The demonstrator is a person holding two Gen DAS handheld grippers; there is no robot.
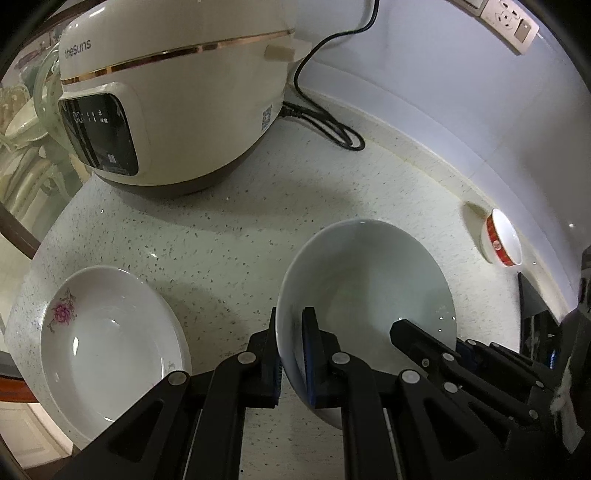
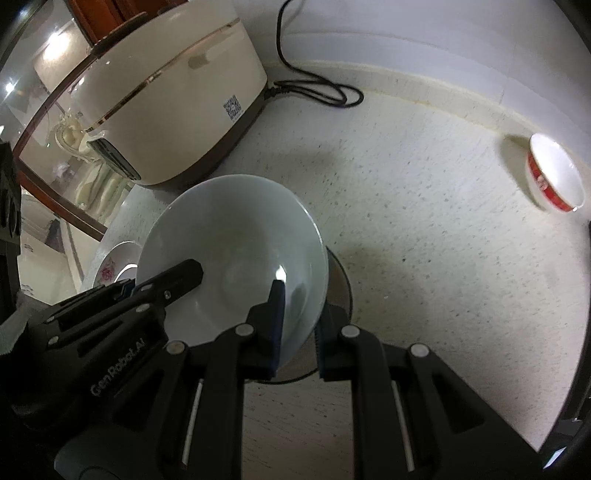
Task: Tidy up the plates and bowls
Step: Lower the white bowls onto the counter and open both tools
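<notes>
A pale green bowl [image 1: 369, 280] is held above the speckled counter by both grippers. My left gripper [image 1: 291, 332] is shut on its left rim, one finger inside and one outside. My right gripper [image 2: 299, 310] is shut on the opposite rim of the same bowl [image 2: 229, 243]; its fingers [image 1: 410, 332] show in the left wrist view. A white plate with a pink flower [image 1: 110, 339] lies on the counter to the left, partly hidden in the right wrist view [image 2: 110, 266]. A small white bowl with a red band [image 1: 502, 236] stands near the wall at right [image 2: 554, 173].
A cream rice cooker [image 1: 173, 92] stands at the back left with its black cord [image 1: 325, 122] looped on the counter [image 1: 240, 240]. A wall socket [image 1: 509, 18] is up right. The rounded counter edge runs along the left. A dark object [image 1: 532, 310] sits at far right.
</notes>
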